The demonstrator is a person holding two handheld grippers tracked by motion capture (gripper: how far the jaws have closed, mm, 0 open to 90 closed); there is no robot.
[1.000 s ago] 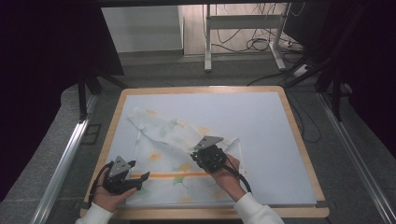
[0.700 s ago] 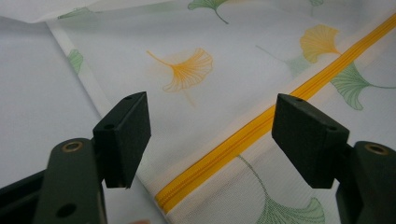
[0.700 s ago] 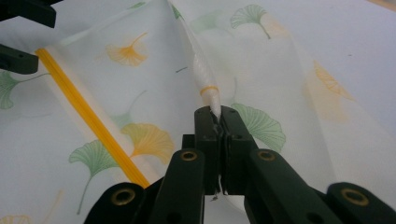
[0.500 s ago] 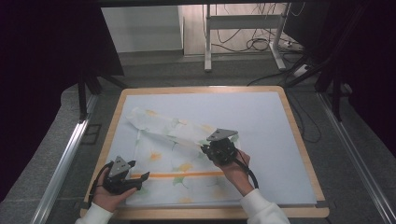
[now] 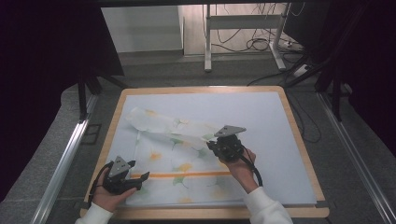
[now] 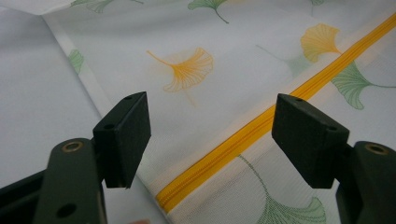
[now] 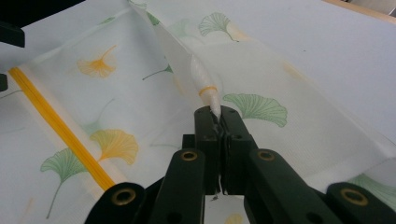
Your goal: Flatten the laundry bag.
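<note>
The right gripper [image 5: 223, 142] was clamped on a pinched edge of the ginkgo-print cloth [image 5: 177, 161], apparently to fold it across the table [image 5: 289, 140]. The left gripper [image 5: 135, 177], jaws apart, hovered by the orange zipper [image 5: 187, 174], seemingly ready to steady the spread part. A second earlier, the right gripper was nearer the person.
</note>
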